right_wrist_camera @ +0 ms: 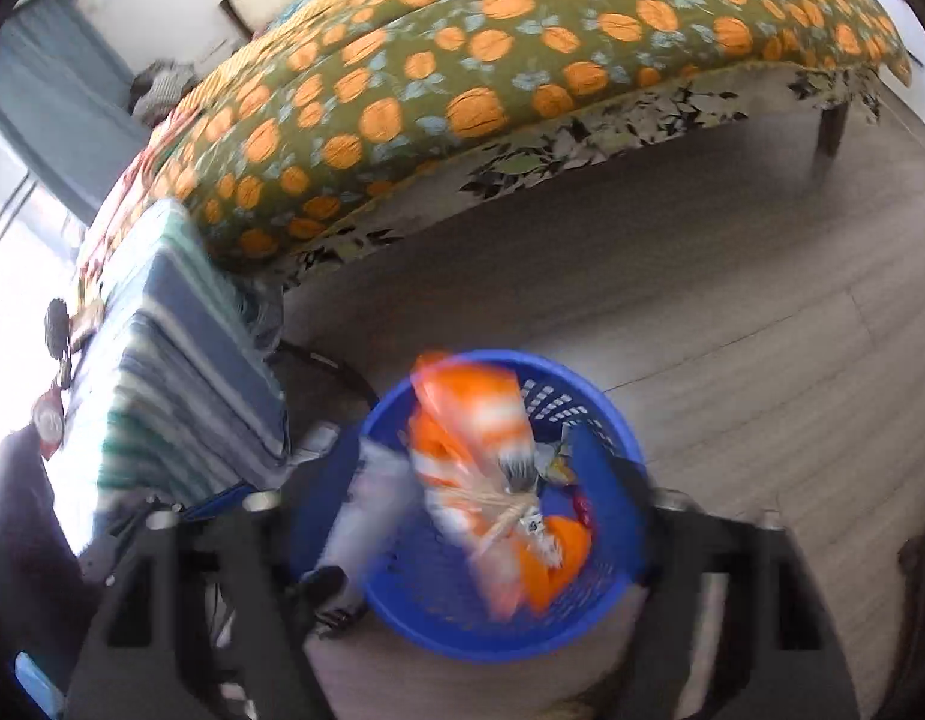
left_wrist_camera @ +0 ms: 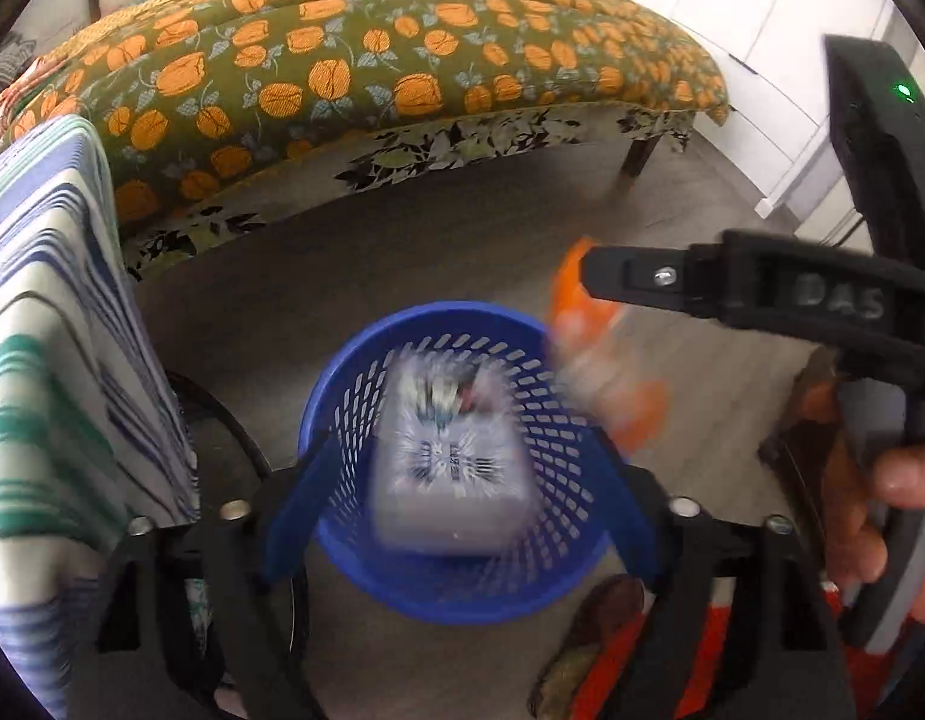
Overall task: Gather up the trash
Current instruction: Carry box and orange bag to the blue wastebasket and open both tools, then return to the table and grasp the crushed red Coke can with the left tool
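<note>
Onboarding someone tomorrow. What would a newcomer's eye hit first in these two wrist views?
The blue mesh bin on the floor, straight below both grippers. A blurred pale box is inside it in the left wrist view, between the open left fingers, and a blurred orange and white wrapper hangs over its mouth in the right wrist view. Behind, the bed's green quilt with orange flowers fills the top.

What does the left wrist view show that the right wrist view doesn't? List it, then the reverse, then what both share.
Left wrist only: the right gripper from the side, the hand holding it, and a grey box blurred, over the bin.
Right wrist only: a window at the left, clutter on the striped cloth's far end, and scraps at the bin's bottom.
Both: the blue bin on the floor, the orange wrapper blurred over it, and the flowered bed.
</note>
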The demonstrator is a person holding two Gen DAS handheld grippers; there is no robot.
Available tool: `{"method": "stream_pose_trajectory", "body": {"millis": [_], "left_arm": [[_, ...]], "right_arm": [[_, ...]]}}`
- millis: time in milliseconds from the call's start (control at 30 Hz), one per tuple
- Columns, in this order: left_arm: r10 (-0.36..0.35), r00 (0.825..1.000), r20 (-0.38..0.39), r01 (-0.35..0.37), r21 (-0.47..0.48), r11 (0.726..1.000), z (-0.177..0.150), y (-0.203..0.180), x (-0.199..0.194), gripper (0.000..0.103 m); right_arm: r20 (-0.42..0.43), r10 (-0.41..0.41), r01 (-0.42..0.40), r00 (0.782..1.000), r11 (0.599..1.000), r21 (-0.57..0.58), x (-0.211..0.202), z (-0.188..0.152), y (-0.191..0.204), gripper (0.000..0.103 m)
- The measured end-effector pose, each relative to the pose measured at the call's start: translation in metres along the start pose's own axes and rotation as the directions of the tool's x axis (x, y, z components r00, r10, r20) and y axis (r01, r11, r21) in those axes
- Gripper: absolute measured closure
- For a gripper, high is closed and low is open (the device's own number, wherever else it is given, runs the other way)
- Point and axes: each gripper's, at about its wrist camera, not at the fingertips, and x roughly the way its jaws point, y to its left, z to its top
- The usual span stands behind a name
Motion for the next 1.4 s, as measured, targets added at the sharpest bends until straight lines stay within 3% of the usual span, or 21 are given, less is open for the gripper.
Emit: {"method": "stream_pose_trajectory", "body": {"millis": [100, 233, 367, 533, 667, 800, 967, 1167, 1333, 1400], "left_arm": [[-0.026, 1.000, 0.015, 0.026, -0.003, 1.000, -0.002, 0.000, -0.013, 0.014], [-0.057, 0.994, 0.091, 0.055, 0.031, 0.998, -0.015, -0.001, -0.060, 0.008], [-0.035, 0.986, 0.161, 0.028, 0.041, 0.999, -0.044, 0.019, -0.117, 0.005], [0.120, 0.973, 0.194, -0.118, -0.026, 0.993, -0.090, 0.078, -0.168, 0.005], [0.266, 0.948, 0.174, -0.244, -0.139, 0.960, -0.132, 0.142, -0.198, 0.005], [0.401, 0.905, 0.143, -0.365, -0.223, 0.904, -0.163, 0.201, -0.220, 0.005], [0.480, 0.871, 0.102, -0.437, -0.287, 0.852, -0.183, 0.265, -0.242, 0.005], [0.476, 0.878, 0.047, -0.436, -0.333, 0.836, -0.189, 0.313, -0.247, 0.005], [0.444, 0.895, 0.049, -0.395, -0.375, 0.839, -0.190, 0.322, -0.245, 0.005], [0.425, 0.904, 0.049, -0.373, -0.394, 0.840, -0.194, 0.324, -0.246, 0.005]], "right_arm": [[0.004, 0.016, -0.016, 1.000, 0.999, 0.036, -0.005, 0.000, -0.008, 0.029], [0.054, -0.055, 0.053, 0.997, 0.998, 0.035, -0.019, -0.002, -0.006, 0.016], [0.114, -0.116, 0.116, 0.987, 0.993, 0.002, -0.029, -0.012, 0.016, 0.016], [0.240, -0.125, 0.173, 0.963, 0.966, -0.193, -0.043, -0.035, 0.084, 0.016], [0.276, -0.053, 0.149, 0.960, 0.929, -0.340, -0.046, -0.075, 0.148, 0.016], [0.255, 0.024, 0.102, 0.967, 0.877, -0.469, -0.043, -0.116, 0.217, 0.016], [0.162, 0.059, 0.048, 0.985, 0.809, -0.586, -0.021, -0.147, 0.305, 0.016], [0.123, 0.005, 0.072, 0.992, 0.784, -0.617, 0.011, -0.138, 0.372, 0.016], [0.130, -0.092, 0.152, 0.987, 0.779, -0.609, 0.053, -0.115, 0.392, 0.016], [0.121, -0.093, 0.148, 0.988, 0.791, -0.594, 0.061, -0.110, 0.391, 0.012]]}}
